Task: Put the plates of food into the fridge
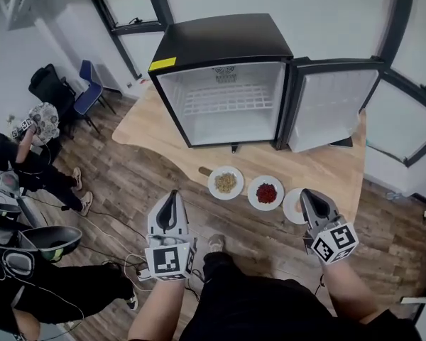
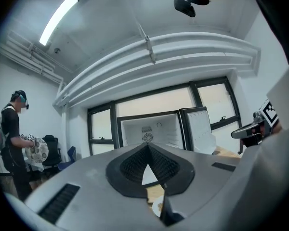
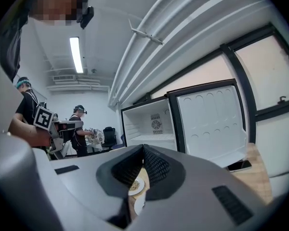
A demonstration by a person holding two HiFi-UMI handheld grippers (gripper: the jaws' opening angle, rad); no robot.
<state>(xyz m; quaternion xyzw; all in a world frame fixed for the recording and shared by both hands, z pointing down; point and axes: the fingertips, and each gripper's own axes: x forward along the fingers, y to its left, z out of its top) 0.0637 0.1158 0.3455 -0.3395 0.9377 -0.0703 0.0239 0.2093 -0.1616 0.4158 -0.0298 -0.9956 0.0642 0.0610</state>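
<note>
A black mini fridge stands open on the wooden table, its door swung right, and its white shelves are bare. Three white plates sit in a row near the table's front edge. One holds yellowish food and one holds red food. The third plate is partly hidden by my right gripper. That gripper is shut and empty, just above the plate's right side. My left gripper is also shut and empty, off the table's edge, left of the plates. The open fridge and the yellowish plate appear ahead in the right gripper view.
A dark phone lies on the table below the open door. A small brown object rests beside the yellowish plate. People and chairs occupy the floor at the left. Windows line the wall behind the fridge.
</note>
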